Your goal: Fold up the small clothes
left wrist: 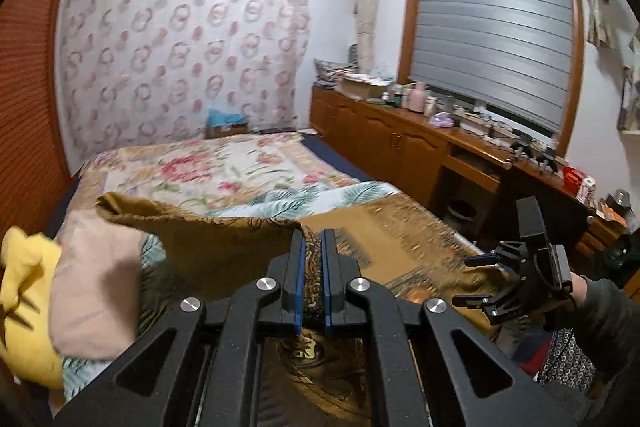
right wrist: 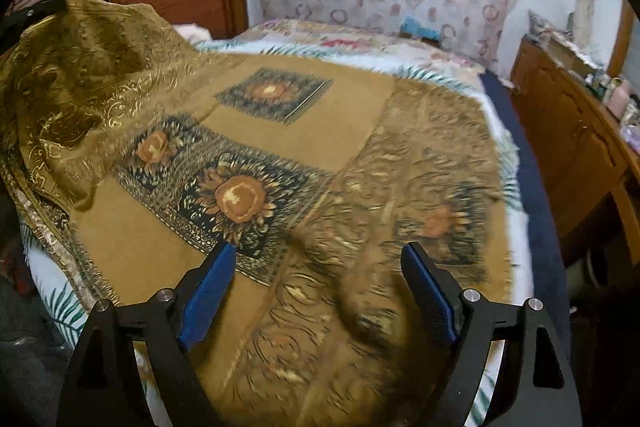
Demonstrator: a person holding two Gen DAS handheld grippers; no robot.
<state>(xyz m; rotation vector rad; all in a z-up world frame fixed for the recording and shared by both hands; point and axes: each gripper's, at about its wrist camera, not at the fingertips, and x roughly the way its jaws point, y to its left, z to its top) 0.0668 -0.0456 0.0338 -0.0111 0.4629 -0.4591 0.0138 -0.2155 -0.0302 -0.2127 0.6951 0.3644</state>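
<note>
A brown patterned cloth with sunflower squares (right wrist: 280, 147) lies spread on the bed. My left gripper (left wrist: 313, 239) is shut on an edge of the cloth (left wrist: 224, 239) and holds it lifted above the bed. The lifted part rises at the left of the right wrist view (right wrist: 80, 67). My right gripper (right wrist: 320, 267) is open and empty, just above the cloth's near part. It also shows in the left wrist view (left wrist: 480, 279), at the right, held by a hand.
The bed (left wrist: 224, 167) has a floral cover. A pink cloth (left wrist: 96, 287) and a yellow cloth (left wrist: 24, 299) lie at the left. A wooden cabinet (left wrist: 400, 135) with many small items runs along the right under a shuttered window (left wrist: 492, 27).
</note>
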